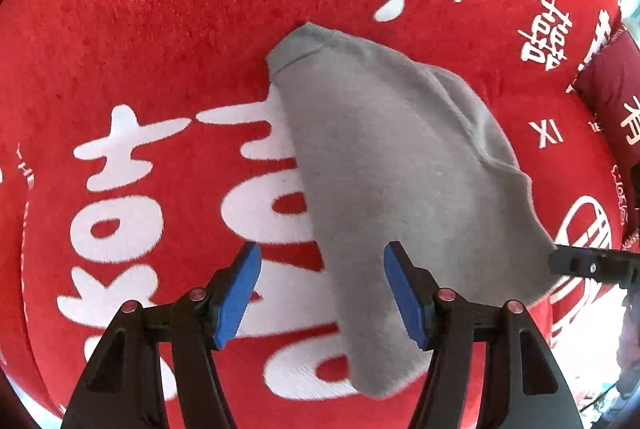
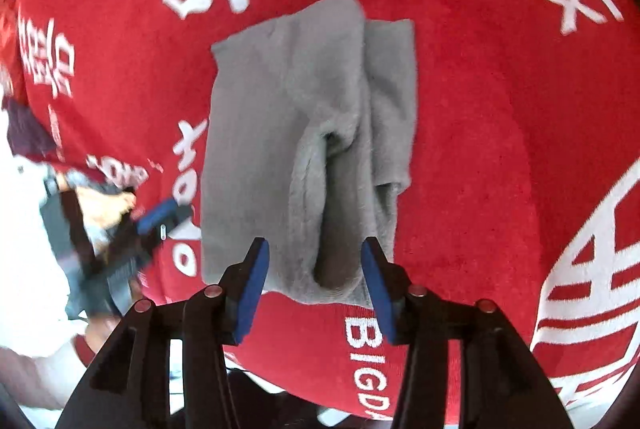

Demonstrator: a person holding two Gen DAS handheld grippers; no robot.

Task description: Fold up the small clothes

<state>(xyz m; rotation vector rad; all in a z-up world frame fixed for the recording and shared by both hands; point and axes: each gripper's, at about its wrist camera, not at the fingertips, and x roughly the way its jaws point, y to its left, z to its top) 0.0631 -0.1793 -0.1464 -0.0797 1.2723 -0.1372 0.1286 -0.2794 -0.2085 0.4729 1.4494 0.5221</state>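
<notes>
A small grey garment [image 1: 392,165] lies folded on a red cloth with white characters [image 1: 140,49]. My left gripper [image 1: 322,257] is open above the garment's near left edge, holding nothing. In the right wrist view the same grey garment [image 2: 308,133] lies rumpled with a fold down its middle. My right gripper [image 2: 314,253] is open over the garment's near end, empty. The left gripper [image 2: 160,217] shows blurred at the left of the right wrist view, beside the garment. The right gripper's black tip [image 1: 592,265] shows at the right edge of the left wrist view.
The red cloth [image 2: 500,109] covers the whole work surface. A dark red cushion [image 1: 612,85] lies at the far right. The person's hand [image 2: 104,209] holds the left gripper. White floor shows past the cloth's edge [image 2: 28,249].
</notes>
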